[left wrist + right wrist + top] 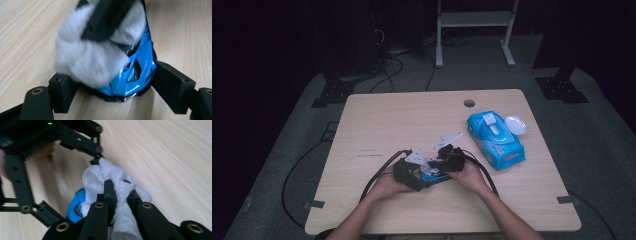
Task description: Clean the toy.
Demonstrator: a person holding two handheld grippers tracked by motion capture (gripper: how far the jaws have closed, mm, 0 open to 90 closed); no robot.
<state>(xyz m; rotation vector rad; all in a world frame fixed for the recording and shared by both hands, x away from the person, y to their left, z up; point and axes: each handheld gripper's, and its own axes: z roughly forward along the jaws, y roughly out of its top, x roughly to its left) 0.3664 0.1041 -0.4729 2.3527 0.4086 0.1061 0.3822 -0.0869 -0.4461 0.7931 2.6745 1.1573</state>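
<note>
A shiny blue toy car [135, 72] lies on the wooden table, its nose between the jaws of my left gripper [116, 85], whose black pads press on both of its sides. My right gripper [120, 192] is shut on a crumpled white wipe [110, 173] and holds it down on the car's top. In the left gripper view the white wipe [87, 60] covers the car's left half. From above, the left gripper [421, 175] and right gripper [435, 162] meet over the toy car [438, 177] near the table's front middle.
A blue pack of wet wipes [495, 140] lies at the right of the table, its white lid [515, 124] flipped open. A cable hole [469, 103] sits near the far edge. Black cables trail from both grippers towards the front edge of the table [377, 120].
</note>
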